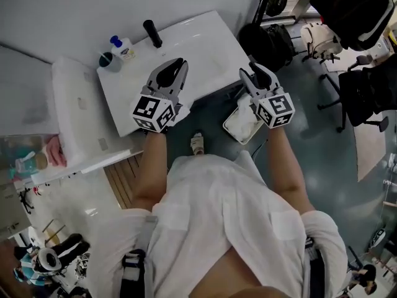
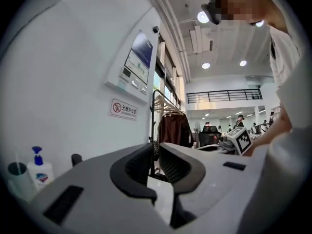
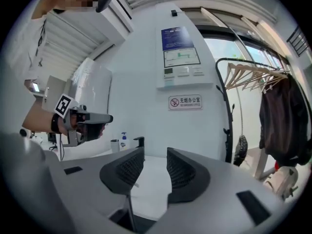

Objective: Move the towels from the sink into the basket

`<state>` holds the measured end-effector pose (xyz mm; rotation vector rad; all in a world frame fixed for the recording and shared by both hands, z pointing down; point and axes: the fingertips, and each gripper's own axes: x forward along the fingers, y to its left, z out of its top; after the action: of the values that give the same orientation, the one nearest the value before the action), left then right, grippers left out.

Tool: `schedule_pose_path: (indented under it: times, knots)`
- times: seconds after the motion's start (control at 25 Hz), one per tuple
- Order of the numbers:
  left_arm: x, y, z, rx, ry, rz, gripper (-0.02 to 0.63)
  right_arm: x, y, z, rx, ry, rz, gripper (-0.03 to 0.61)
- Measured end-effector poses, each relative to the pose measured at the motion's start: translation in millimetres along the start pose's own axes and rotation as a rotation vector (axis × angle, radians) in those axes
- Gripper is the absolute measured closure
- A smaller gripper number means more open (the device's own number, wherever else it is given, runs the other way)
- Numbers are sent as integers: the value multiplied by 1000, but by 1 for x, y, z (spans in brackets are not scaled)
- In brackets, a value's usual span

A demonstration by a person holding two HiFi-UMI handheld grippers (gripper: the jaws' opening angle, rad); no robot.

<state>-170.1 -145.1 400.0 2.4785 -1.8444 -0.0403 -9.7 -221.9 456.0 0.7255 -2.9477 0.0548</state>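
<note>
The white sink counter (image 1: 205,36) stands against the wall, and its basin shows only bare white. A white basket (image 1: 231,129) sits on the floor by the counter's right corner with pale towels (image 1: 245,118) inside. My left gripper (image 1: 178,66) hovers over the counter's front part; its jaws (image 2: 155,155) stand a narrow gap apart with nothing between them. My right gripper (image 1: 255,69) hangs past the counter's right edge, above the basket; in its own view it (image 3: 155,162) is open and empty. Each gripper shows in the other's view: the right gripper (image 2: 229,141) and the left gripper (image 3: 100,118).
A black faucet (image 1: 152,34), a soap bottle (image 1: 123,46) and a cup (image 1: 108,61) stand at the counter's back left. A white cabinet (image 1: 71,110) flanks the sink. Black bags (image 1: 273,39) and office chairs (image 1: 366,92) crowd the right. A coat rack with a dark garment (image 3: 280,116) stands nearby.
</note>
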Motion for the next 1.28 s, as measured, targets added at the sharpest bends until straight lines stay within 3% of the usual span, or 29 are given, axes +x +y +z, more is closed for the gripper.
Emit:
schedule_pose_path:
  times: [0.44,0.76,1.08,1.28]
  knots:
    - [-91,72,-13,-22,22,264,566,94,107,-26,15,86,394,316]
    - [-141,101,-28,-41,34,396,566,134,184,-63,34,202,633,263]
    - [-178,119,-41,-63,38,485,567,147,250,-131,-40,473,849,193]
    - [-199,137,-41,-67,38,528,567,164,275,-160,-44,629,905,178]
